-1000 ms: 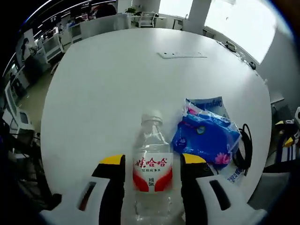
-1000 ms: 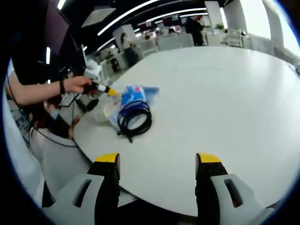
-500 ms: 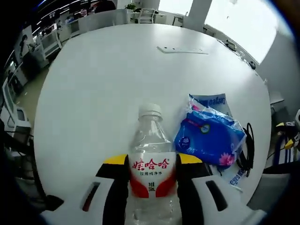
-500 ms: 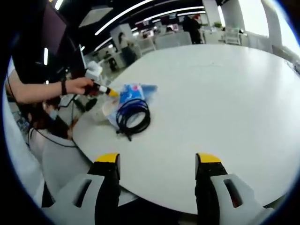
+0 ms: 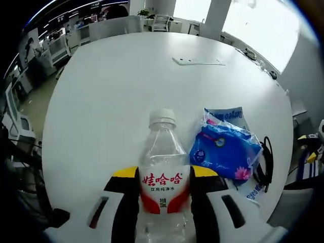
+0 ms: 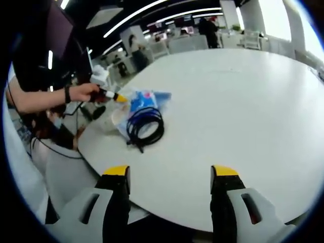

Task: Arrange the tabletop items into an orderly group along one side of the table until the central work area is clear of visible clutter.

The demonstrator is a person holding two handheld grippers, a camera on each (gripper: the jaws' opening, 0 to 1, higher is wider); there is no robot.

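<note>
In the left gripper view, a clear water bottle with a white cap and a red-and-white label is seen standing upright between the two jaws of the left hand-held gripper, whose yellow-tipped jaws are pressed against the label on both sides, so the bottle is gripped. The bottle is held near the close edge of the round white table. Just beside it, to the right in this view, a blue tissue pack is laid on the table, partly on top of a white-and-blue printed bag, and a coiled black cable is placed at the pack's far side, near the table's edge. A flat grey strip is seen further off on the table, well apart from the group. In the right gripper view, the right hand-held gripper is held with its jaws spread wide apart and nothing between them, over the table's close edge. The cable, tissue pack and the left hand-held gripper, grasped by a person's hand, are seen together at the table's left edge, well apart from the right jaws.
</note>
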